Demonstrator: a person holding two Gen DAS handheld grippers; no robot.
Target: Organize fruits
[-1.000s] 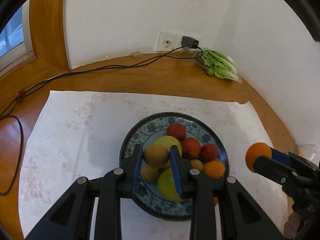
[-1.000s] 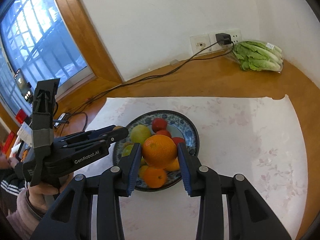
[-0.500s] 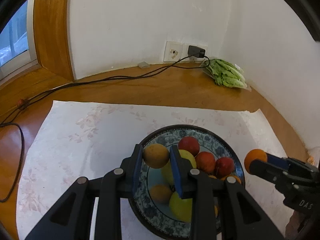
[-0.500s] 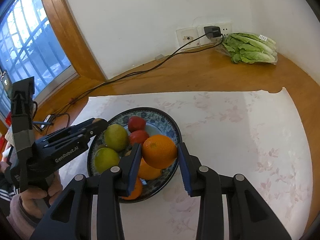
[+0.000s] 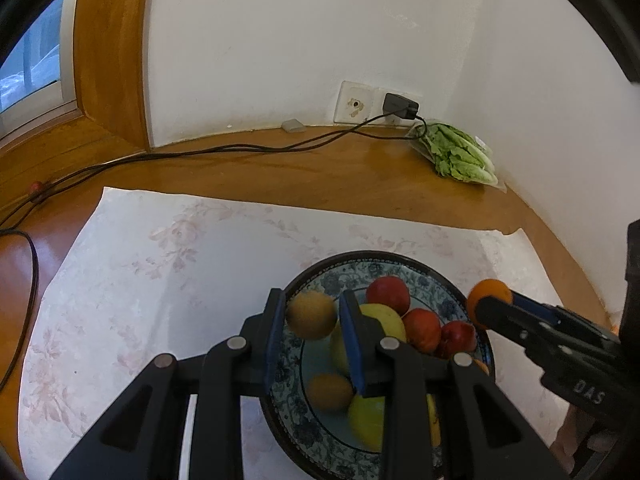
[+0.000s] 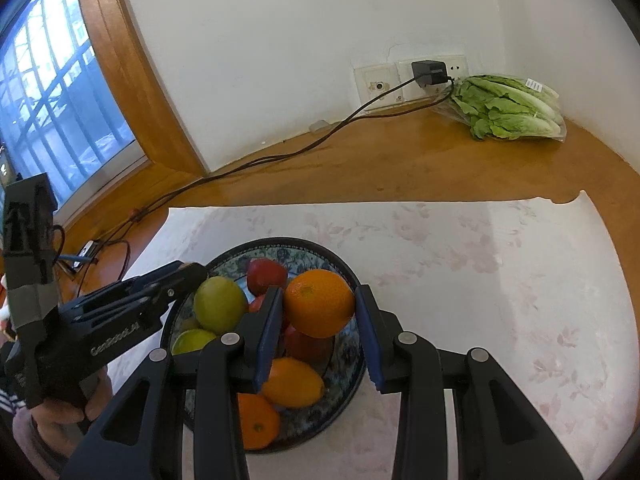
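Both grippers have drifted off the middle of the plate [image 6: 344, 272], each carrying fruit. The left gripper [image 5: 312, 316] now hangs over the rim at the plate's nine o'clock, fingers clamped on a brownish-yellow fruit [image 5: 311, 315]; the right gripper [image 6: 318, 304] has sunk a little toward three o'clock, fingers gripping an orange [image 6: 319, 302]. I judge both fruits are leaving the pile. Bare floral mat [image 6: 480, 280] lies open on each side; the counter [image 6: 400, 168] edge curves beyond.

right hand-held gripper [image 6: 318, 312] clamps an orange [image 6: 319, 302] above the fruit-filled plate [image 6: 344, 364].
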